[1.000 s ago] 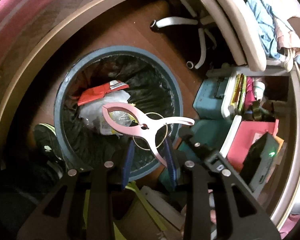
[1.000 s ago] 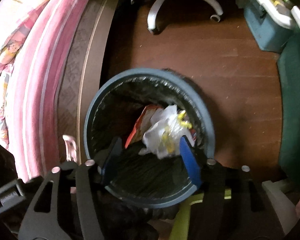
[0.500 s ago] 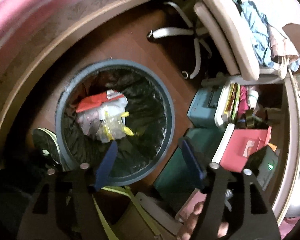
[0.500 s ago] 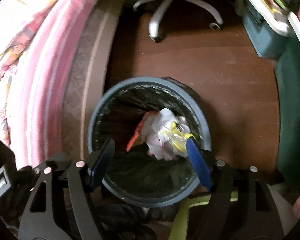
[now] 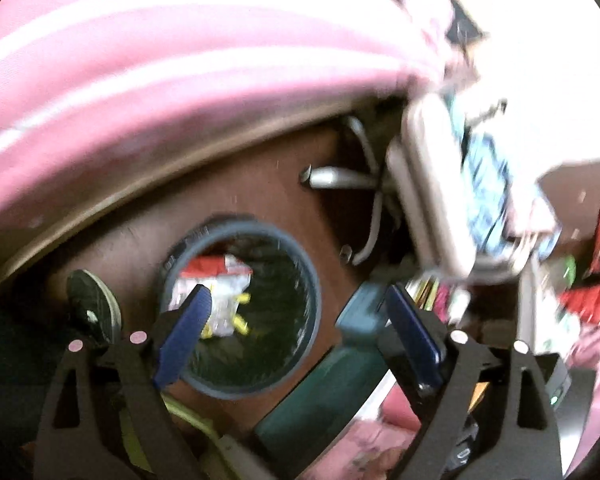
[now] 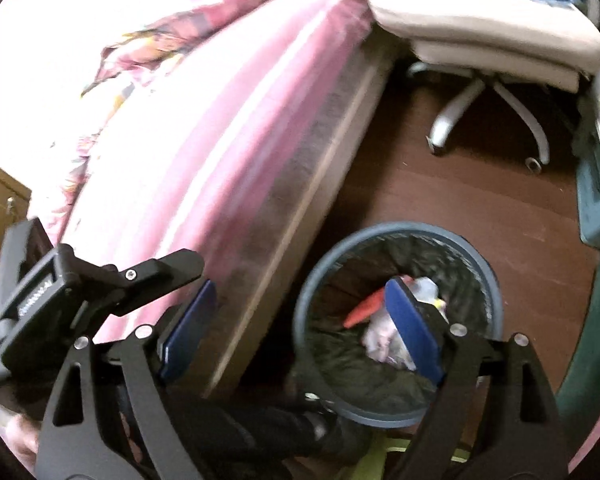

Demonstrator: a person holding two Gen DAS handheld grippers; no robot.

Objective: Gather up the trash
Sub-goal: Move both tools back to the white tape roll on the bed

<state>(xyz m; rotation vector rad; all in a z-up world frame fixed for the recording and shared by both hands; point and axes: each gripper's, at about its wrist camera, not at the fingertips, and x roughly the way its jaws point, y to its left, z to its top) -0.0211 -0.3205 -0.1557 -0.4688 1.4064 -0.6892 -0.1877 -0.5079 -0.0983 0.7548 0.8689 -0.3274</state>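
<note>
Left wrist view shows my left claw (image 5: 296, 322) spread wide and empty above the trash bin (image 5: 316, 300); my right claw (image 6: 300, 320) likewise gapes, holding nothing.

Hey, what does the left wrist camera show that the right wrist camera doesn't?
Only the left wrist view shows a shoe beside the bin and red packets at far right. Only the right wrist view shows the patterned bedding on top of the bed. Both show the bin with trash, the bed, the chair, and open, empty grippers.
</note>
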